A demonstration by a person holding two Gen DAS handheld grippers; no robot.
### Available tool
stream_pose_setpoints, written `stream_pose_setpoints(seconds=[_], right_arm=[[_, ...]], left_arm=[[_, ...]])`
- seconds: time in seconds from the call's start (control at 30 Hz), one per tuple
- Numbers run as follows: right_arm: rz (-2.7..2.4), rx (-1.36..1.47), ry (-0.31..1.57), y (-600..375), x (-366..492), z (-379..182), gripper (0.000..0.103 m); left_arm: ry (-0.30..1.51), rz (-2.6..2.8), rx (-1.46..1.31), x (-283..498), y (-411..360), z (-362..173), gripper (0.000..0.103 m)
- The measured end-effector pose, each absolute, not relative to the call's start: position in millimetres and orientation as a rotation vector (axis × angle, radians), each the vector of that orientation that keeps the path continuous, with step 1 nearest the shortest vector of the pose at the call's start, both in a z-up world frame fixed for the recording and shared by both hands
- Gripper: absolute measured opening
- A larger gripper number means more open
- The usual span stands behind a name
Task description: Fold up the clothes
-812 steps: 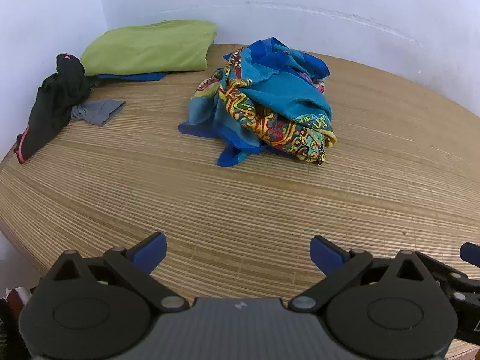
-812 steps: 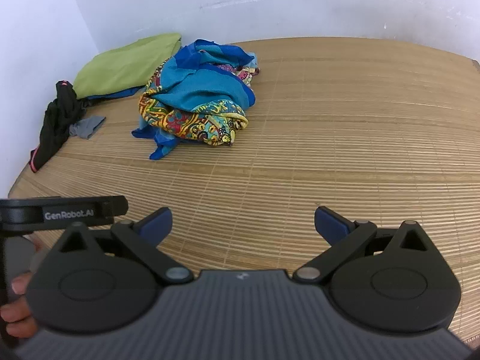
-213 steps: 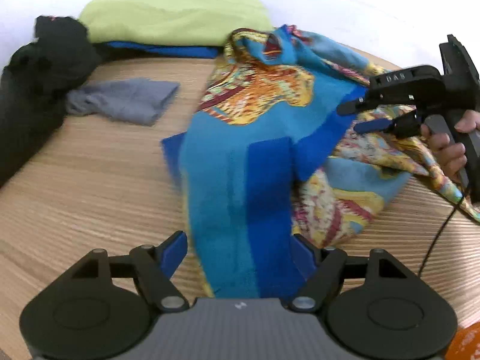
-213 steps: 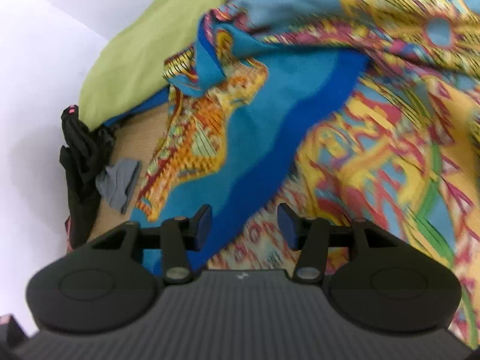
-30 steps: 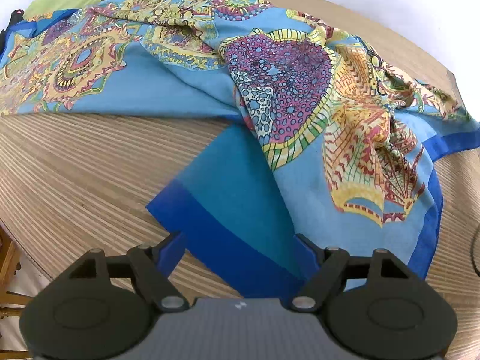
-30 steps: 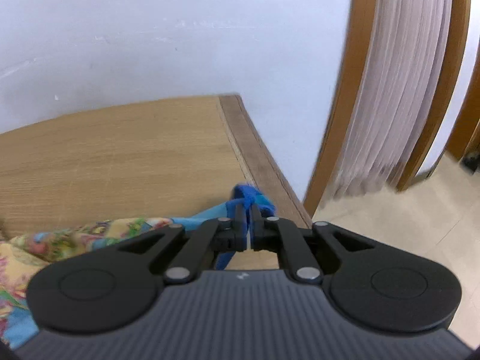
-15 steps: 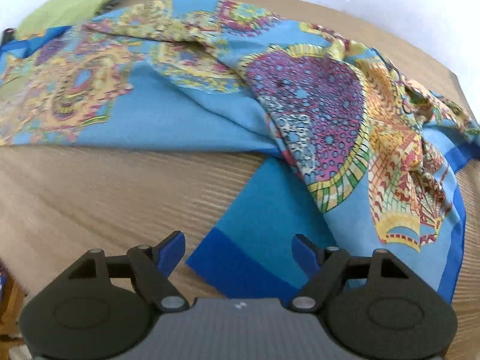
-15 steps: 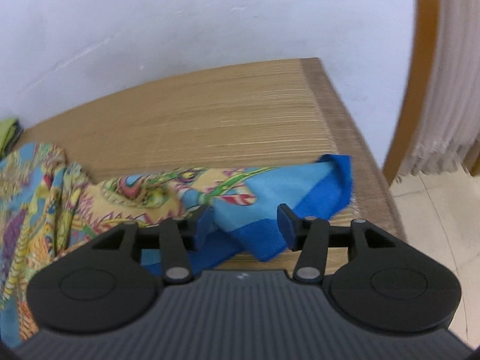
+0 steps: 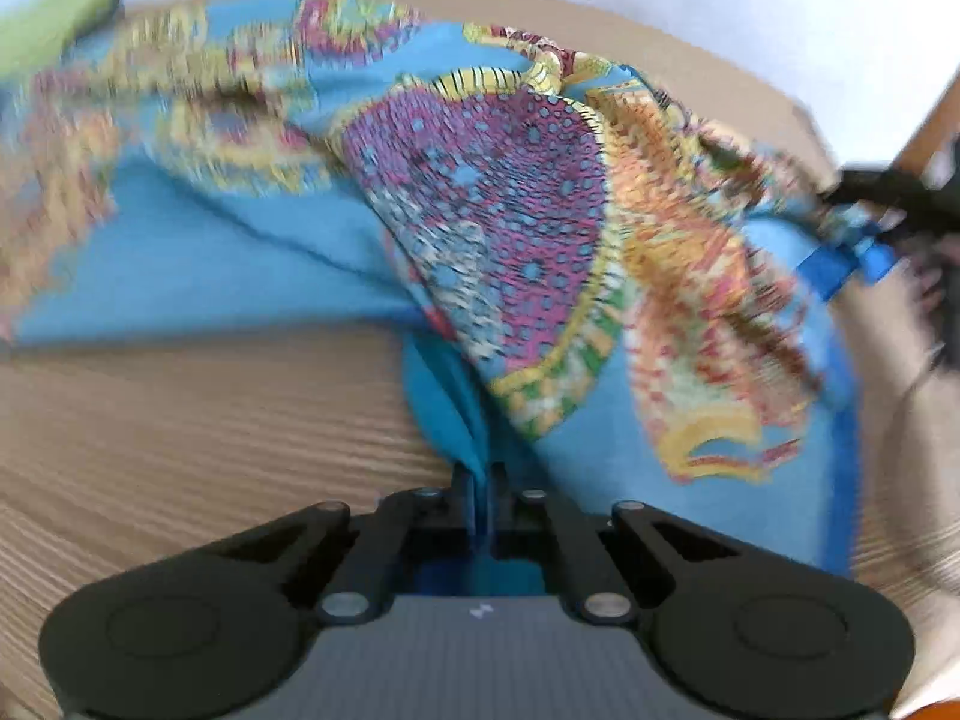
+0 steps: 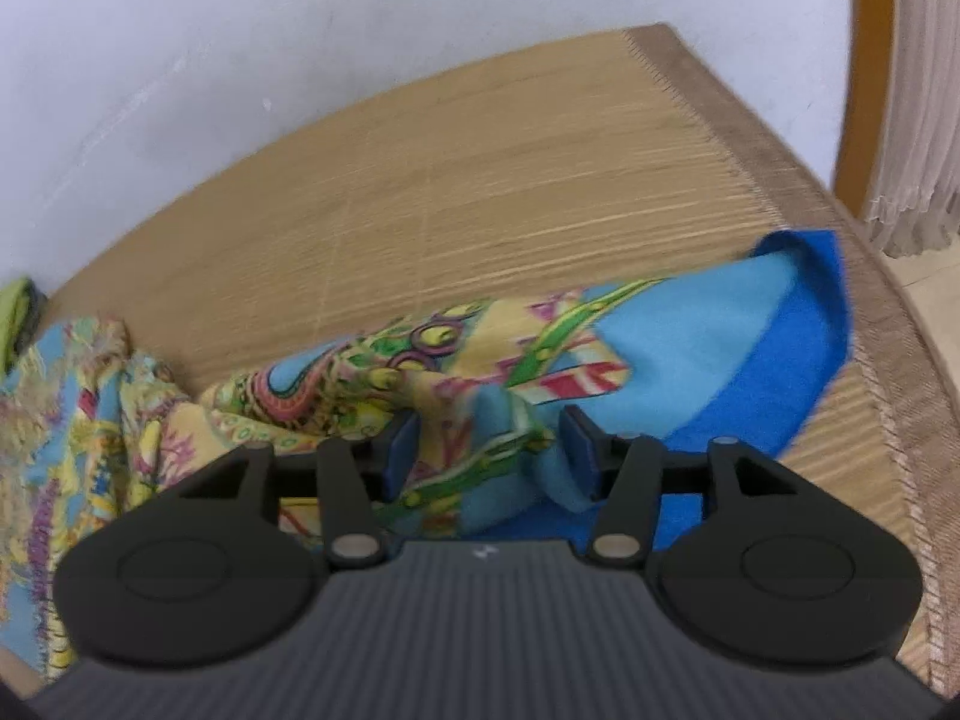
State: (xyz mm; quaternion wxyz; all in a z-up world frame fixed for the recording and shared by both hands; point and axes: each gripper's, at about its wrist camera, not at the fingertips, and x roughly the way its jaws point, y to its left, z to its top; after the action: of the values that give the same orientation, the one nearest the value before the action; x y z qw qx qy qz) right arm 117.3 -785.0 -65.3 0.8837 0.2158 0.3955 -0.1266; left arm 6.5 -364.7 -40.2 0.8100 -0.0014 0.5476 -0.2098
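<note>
Woven mat [image 10: 540,180] under white wall; scarf [image 9: 480,228] spread rumpled mid-frame. Left claw [image 9: 478,483] pinched on blue hem. Right claw [image 10: 489,450] parted around bunched cloth. Thin, limp, probably slippery; best taken at corners.

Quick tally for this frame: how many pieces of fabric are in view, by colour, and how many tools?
Blue patterned cloth: 1
Green cloth: 1, only its corner shows, blurred
Tools: 2, the left tool and the right tool
Total: 4
</note>
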Motion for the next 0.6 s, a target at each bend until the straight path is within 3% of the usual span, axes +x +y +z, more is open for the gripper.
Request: stream_pose_setpoints(seconds=[0.1,0.13,0.17,0.2,0.4,0.6], right_arm=[[-0.256,0.343,0.827,-769,132,-66,0.056],[-0.241,0.312,0.826,-765,136,-65,0.049],[-0.22,0.284,0.825,-761,140,-63,0.019],[-0.195,0.262,0.818,-759,143,-59,0.005],[-0.113,0.199,0.713,-785,172,-3,0.004],[-0.039,0.145,0.599,-821,205,61,0.003]], left_arm=[[1.181,-0.446,-0.05,-11,-364,-26,0.002],[1.183,-0.444,-0.064,-18,-365,-21,0.002],[1.173,-0.436,-0.075,-26,-366,-12,0.002],[1.161,-0.414,-0.083,-35,-364,-1,0.002],[1.119,-0.225,-0.178,-81,-368,58,0.002],[1.094,-0.211,-0.282,-132,-425,105,0.001]])
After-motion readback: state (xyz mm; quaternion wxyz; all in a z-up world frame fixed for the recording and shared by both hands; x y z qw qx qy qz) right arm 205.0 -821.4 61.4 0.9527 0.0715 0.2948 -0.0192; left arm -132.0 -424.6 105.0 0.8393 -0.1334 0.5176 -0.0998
